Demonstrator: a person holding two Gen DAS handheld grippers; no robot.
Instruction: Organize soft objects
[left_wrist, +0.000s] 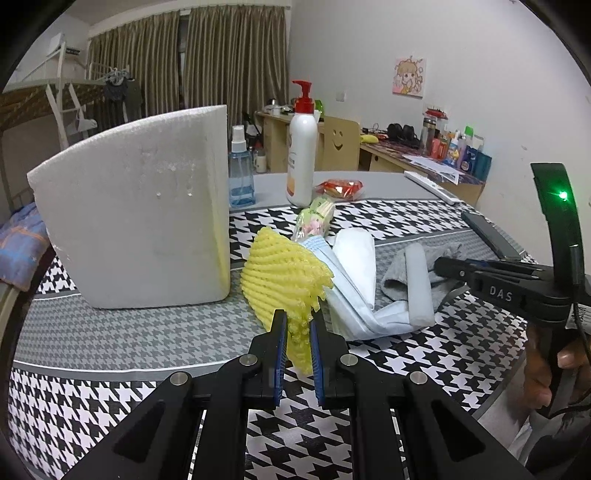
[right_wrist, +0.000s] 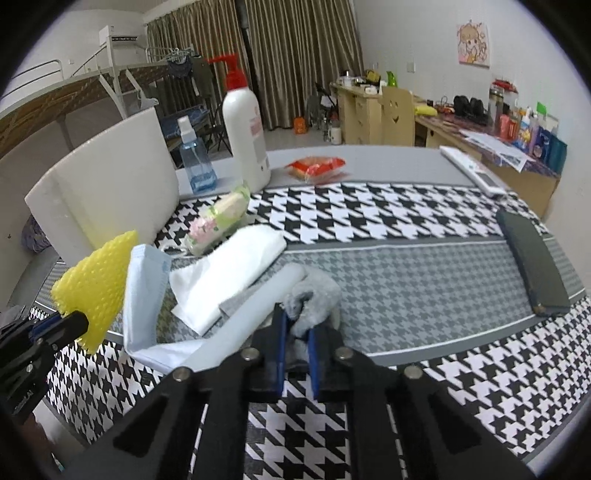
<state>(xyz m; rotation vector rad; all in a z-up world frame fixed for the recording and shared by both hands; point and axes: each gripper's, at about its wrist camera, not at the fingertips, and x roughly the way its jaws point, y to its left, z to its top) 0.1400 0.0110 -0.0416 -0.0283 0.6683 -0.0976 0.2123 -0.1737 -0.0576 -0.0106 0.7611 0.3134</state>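
- The left tool (left_wrist: 298, 334) is pinching the lower corner of the yellow foam net (left_wrist: 284, 273); the net stands up from the pads and fans out above them, just beside the white foam box (left_wrist: 133, 210), on the side of the box that faces the pile.
- The right tool (right_wrist: 295, 332) is pressed together on a fold of the grey sock (right_wrist: 314, 295). No earlier view is at hand, so I speak only of the grip as it looks now: the cloth sits between the blue pads.
- The sock lies on the counter (right_wrist: 406, 258), on the far side of the pile from the foam box. It is directly in front of the right tool and partly under a pale blue roll (right_wrist: 258, 306).
- The long axis of this roll runs slantwise, from the right tool toward the white folded cloth (right_wrist: 229, 269). Between that cloth and the foam net lies a light blue face mask (right_wrist: 144, 280), and beyond the cloth a flowered packet (right_wrist: 218, 218) lies nearer the box.
- The right hand is the nearer one to the sock; the left hand is the nearer one to the box.
- My judgement: if the box is the place for soft things, the net has the shorter way. The sock must first come free from under the roll, which may be dragged with it.
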